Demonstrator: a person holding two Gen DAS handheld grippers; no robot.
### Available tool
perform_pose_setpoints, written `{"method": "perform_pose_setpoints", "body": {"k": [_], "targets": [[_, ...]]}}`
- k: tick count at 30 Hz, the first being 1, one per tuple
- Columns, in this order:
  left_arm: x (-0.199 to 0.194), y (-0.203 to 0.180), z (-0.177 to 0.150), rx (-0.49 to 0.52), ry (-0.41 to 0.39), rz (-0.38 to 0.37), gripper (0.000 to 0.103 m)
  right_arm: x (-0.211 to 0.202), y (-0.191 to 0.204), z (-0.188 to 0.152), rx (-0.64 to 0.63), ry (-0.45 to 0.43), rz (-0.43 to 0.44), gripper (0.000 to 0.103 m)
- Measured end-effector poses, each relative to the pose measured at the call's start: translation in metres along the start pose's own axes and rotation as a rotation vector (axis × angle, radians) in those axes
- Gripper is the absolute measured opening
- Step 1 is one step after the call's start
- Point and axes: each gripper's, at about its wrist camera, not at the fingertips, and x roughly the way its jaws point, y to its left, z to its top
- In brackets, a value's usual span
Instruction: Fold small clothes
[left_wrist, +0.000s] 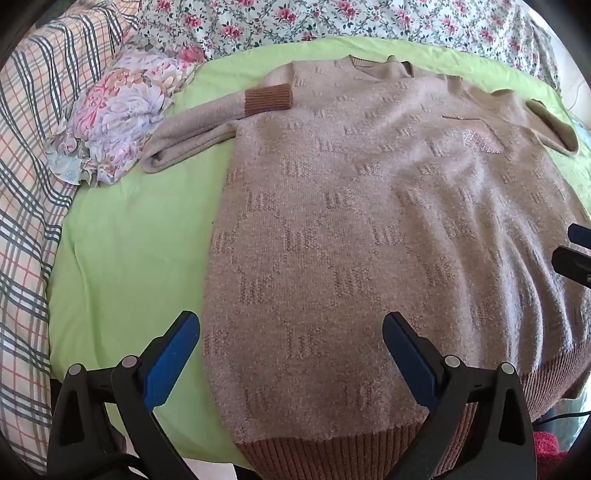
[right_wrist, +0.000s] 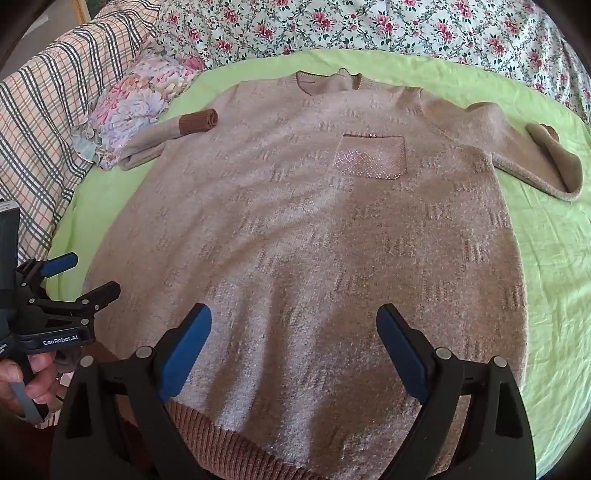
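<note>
Fuzzy beige knit sweater (right_wrist: 295, 236), ribbed brown hem and cuffs, sparkly chest pocket (right_wrist: 369, 157), lies flat on smooth lime sheet (right_wrist: 546, 266). Floral cloth bundle (left_wrist: 122, 122) at 10 o'clock. Left gripper (left_wrist: 291, 354) and right gripper (right_wrist: 293, 347) spread wide, empty, above hem at 6 o'clock.

My left gripper (right_wrist: 83, 275): black plastic frame w/ round silver screws, blue pads on the fingers, white "GenRobot.AI" lettering on the side, grey trigger under the hand (right_wrist: 22, 380). Right gripper (right_wrist: 293, 350): same build, no lettering visible.
</note>
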Motion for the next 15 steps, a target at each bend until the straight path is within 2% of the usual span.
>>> {"method": "perform_pose_setpoints", "body": {"k": [15], "targets": [[0.0003, 0.001, -0.0008, -0.003, -0.007, 0.007, 0.1, 0.0017, 0.0, 0.0009, 0.002, -0.011, 0.019, 0.091]]}}
